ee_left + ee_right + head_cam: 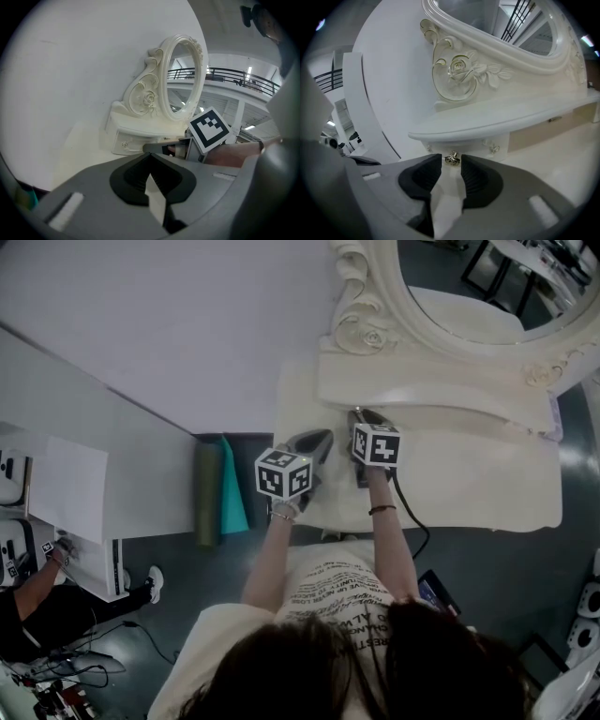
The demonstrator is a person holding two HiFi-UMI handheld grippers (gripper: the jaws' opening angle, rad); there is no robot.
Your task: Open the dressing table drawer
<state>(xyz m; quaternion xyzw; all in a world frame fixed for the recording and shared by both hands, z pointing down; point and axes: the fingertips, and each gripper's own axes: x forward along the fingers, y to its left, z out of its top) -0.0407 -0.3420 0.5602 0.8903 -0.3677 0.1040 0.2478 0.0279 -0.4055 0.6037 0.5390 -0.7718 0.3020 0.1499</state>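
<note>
Drawer knob [452,158] sits unclamped between the downward-tilted right hand-held gripper's [451,162] parted jaws; left hand-held gripper [150,154] hovers clenched.

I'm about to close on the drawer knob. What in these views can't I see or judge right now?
- Head view: the knob is hidden under the shelf and behind the right gripper.
- Right gripper view: the knob sits at the open jaws' tips. Whether it is between the pads or just beyond them can't be told.
- Left gripper view: the right gripper's body blocks that knob.
</note>
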